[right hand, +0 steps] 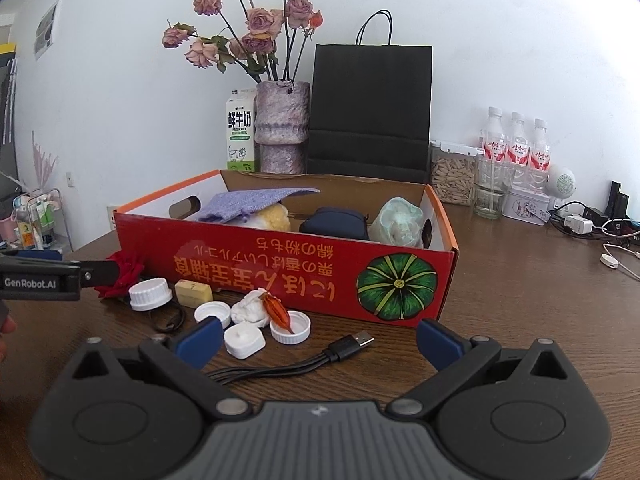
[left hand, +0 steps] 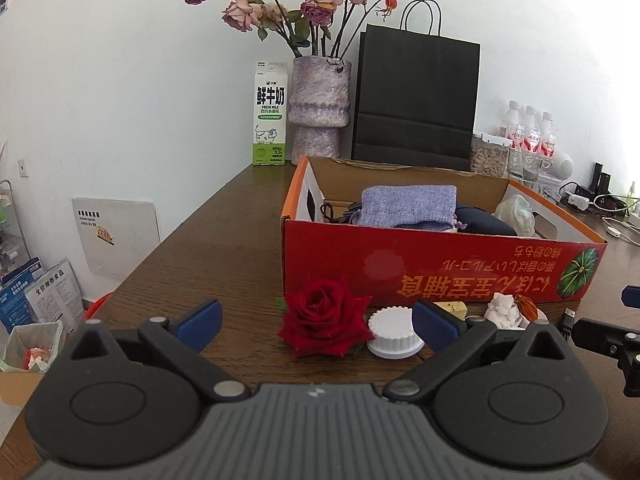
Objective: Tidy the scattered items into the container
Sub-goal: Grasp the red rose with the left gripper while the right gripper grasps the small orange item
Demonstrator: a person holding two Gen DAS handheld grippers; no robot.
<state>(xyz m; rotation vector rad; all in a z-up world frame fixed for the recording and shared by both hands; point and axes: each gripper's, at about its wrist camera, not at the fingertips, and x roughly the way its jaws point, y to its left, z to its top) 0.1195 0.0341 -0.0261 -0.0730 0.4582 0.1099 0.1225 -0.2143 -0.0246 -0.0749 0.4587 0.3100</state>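
A red cardboard box (left hand: 420, 276) (right hand: 280, 268) stands on the wooden table, holding a purple pouch (left hand: 408, 204), a dark case (right hand: 334, 222) and a plastic bag (right hand: 398, 220). In front of it lie a red rose (left hand: 326, 318) (right hand: 124, 274), a white ribbed cap (left hand: 394, 332) (right hand: 150, 294), a yellow block (right hand: 193, 293), white lids (right hand: 290, 327), a white lump (right hand: 252, 307), an orange pod (right hand: 276, 308) and a black USB cable (right hand: 344, 348). My left gripper (left hand: 318, 320) is open, its fingers either side of the rose and cap. My right gripper (right hand: 320, 340) is open above the cable.
Behind the box stand a milk carton (left hand: 271, 114), a vase of dried roses (left hand: 318, 108), a black paper bag (left hand: 414, 96), a seed jar (right hand: 452, 174) and water bottles (right hand: 516, 148). Chargers and cables (right hand: 588, 220) lie at the right. The table's left edge (left hand: 132, 276) drops to floor clutter.
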